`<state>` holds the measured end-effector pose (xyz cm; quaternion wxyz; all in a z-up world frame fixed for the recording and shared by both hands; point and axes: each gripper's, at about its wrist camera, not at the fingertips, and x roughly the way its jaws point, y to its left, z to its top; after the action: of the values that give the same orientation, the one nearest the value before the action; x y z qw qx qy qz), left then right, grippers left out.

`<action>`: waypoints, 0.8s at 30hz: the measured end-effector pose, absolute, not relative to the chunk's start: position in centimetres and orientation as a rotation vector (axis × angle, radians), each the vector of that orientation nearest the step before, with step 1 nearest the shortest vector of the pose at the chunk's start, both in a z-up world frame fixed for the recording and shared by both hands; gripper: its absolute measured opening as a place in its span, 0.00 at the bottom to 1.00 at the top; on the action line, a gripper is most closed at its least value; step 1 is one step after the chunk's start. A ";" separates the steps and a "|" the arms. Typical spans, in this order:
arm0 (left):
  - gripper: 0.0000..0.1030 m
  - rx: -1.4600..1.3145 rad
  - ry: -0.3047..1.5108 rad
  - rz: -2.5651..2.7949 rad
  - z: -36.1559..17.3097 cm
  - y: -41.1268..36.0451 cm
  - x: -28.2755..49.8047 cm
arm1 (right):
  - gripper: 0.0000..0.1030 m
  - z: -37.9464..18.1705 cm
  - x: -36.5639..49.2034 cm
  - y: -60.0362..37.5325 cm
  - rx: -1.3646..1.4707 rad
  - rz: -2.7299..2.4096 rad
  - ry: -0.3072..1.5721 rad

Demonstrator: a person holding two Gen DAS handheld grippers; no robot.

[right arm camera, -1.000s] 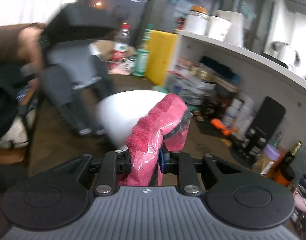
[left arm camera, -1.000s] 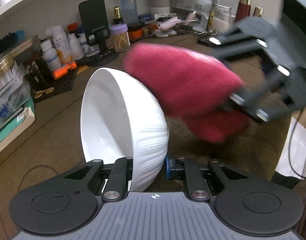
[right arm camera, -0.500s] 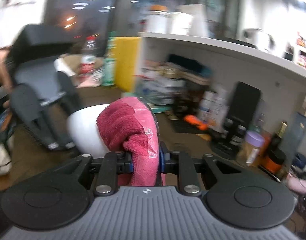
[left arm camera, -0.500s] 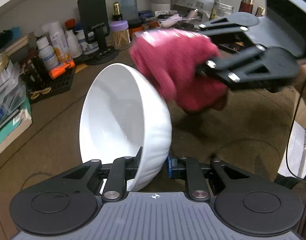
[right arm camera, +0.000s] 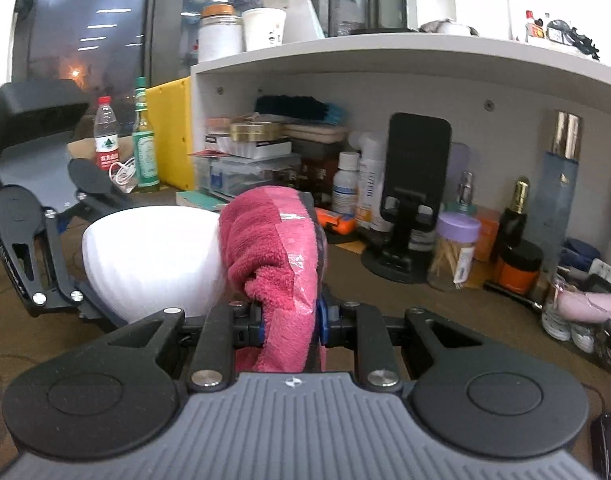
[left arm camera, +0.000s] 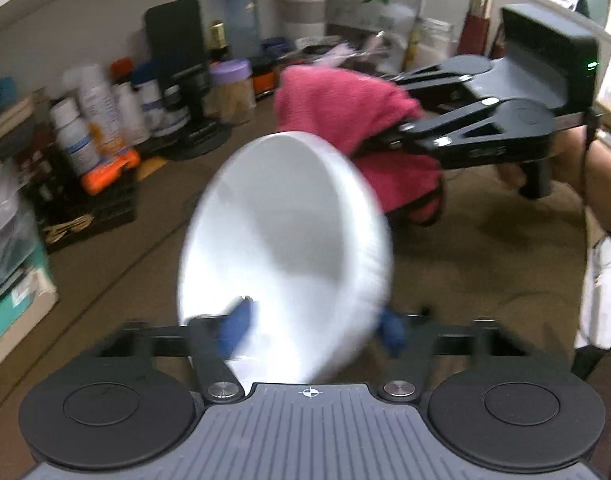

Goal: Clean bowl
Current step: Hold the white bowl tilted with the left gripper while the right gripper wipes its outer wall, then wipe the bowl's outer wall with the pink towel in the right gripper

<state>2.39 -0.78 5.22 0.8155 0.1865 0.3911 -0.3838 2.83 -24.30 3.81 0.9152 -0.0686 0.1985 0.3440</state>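
Observation:
A white ribbed bowl (left arm camera: 289,248) is tilted on its side, its rim between my left gripper's (left arm camera: 313,330) blue pads; the view is blurred and the jaws look wider apart than before. In the right wrist view the bowl (right arm camera: 153,260) sits left of centre. My right gripper (right arm camera: 291,322) is shut on a pink-red cloth (right arm camera: 277,256). In the left wrist view the cloth (left arm camera: 353,136) is behind the bowl's far rim, against its outside.
A brown tabletop (left arm camera: 485,272) lies below. Along the back wall stand bottles (right arm camera: 347,184), a phone on a stand (right arm camera: 417,160), a purple-lidded jar (right arm camera: 455,252) and stacked boxes (right arm camera: 241,168). A person's arm (left arm camera: 605,184) is at the right.
The bowl has turned so its opening faces the left camera more, and it blurs with motion. The left jaws have widened. The right gripper with the cloth has shifted behind the bowl's far rim.

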 end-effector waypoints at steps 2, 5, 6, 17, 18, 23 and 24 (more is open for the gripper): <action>0.19 0.386 0.846 -0.788 5.4 -1.3 1.8 | 0.22 3.8 2.7 -24.4 -0.156 0.708 0.404; 0.17 0.288 0.877 -0.786 5.6 -0.6 1.6 | 0.22 4.1 2.5 -23.7 -0.220 0.718 0.399; 0.17 0.261 0.882 -0.788 5.6 -0.4 1.4 | 0.22 4.1 2.4 -23.4 -0.244 0.721 0.397; 0.24 0.205 0.912 -0.737 4.9 1.3 1.3 | 0.21 4.6 -5.3 -20.1 -0.559 1.032 0.348; 0.24 0.203 0.915 -0.739 4.9 1.4 1.4 | 0.20 4.6 -5.9 -19.9 -0.581 1.047 0.343; 0.25 0.217 0.923 -0.747 4.8 1.3 1.6 | 0.20 5.8 -6.9 -18.5 -0.686 1.023 0.335; 0.25 0.220 0.924 -0.747 4.7 1.3 1.6 | 0.20 6.1 -6.2 -18.5 -0.672 0.998 0.337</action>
<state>1.60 1.30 4.74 0.8230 0.1034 0.4343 -0.3512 -6.17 -18.46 6.07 0.8110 -0.3146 0.1580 0.4673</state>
